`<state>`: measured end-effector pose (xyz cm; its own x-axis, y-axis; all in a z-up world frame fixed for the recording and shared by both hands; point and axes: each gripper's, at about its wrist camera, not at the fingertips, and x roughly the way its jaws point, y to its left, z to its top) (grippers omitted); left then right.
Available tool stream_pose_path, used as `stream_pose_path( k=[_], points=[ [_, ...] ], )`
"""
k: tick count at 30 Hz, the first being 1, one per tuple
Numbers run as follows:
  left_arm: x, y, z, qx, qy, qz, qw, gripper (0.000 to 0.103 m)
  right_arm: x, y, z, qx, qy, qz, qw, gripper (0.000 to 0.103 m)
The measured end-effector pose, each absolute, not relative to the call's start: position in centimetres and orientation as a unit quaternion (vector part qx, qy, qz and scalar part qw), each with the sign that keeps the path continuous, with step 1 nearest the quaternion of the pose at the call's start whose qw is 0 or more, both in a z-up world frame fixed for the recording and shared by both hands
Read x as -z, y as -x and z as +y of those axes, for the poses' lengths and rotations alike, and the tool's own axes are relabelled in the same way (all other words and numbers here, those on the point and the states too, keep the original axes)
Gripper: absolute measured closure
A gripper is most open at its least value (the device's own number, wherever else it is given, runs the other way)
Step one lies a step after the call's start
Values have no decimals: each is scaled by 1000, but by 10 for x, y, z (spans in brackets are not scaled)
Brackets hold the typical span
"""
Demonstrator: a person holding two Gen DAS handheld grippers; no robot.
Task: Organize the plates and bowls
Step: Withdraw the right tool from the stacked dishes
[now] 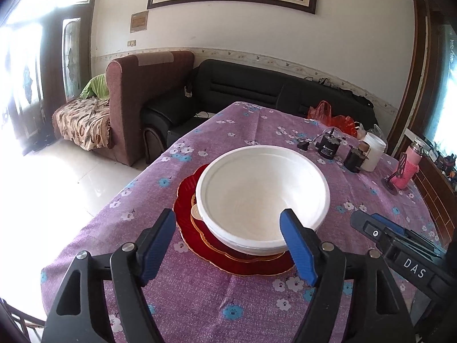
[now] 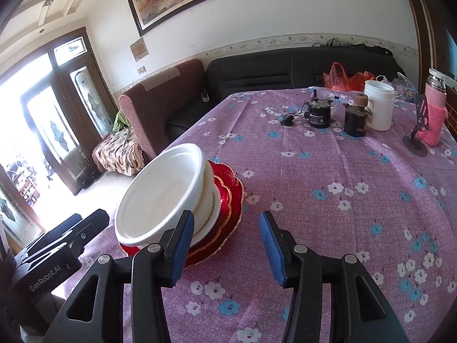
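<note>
1. the white bowl (image 1: pixel 262 197) sits in a stack on red plates (image 1: pixel 188 200) near the table's (image 1: pixel 200 308) left edge.
2. the left gripper (image 1: pixel 228 245) stands wide, nothing pinched; its right finger (image 1: pixel 297 245) overlaps the bowl's rim.
3. the right gripper (image 2: pixel 225 245) is parted, empty, over the cloth beside the stack.
4. a jar (image 2: pixel 378 104) stands near the far right corner.

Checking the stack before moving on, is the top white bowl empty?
Empty: the white bowl shows only its bare white inside.
</note>
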<state>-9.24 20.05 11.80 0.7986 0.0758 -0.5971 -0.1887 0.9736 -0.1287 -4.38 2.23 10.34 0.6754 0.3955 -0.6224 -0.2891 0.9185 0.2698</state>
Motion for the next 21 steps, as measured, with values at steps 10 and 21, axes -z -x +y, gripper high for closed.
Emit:
stream_pose_path(
  k=[10, 21],
  points=[
    [-120, 105, 158, -62, 45, 300, 951, 22, -96, 58, -7, -181, -86, 361, 911, 45],
    [-123, 118, 117, -66, 7, 277, 958, 6, -96, 81, -26, -160, -62, 343, 924, 33]
  ],
)
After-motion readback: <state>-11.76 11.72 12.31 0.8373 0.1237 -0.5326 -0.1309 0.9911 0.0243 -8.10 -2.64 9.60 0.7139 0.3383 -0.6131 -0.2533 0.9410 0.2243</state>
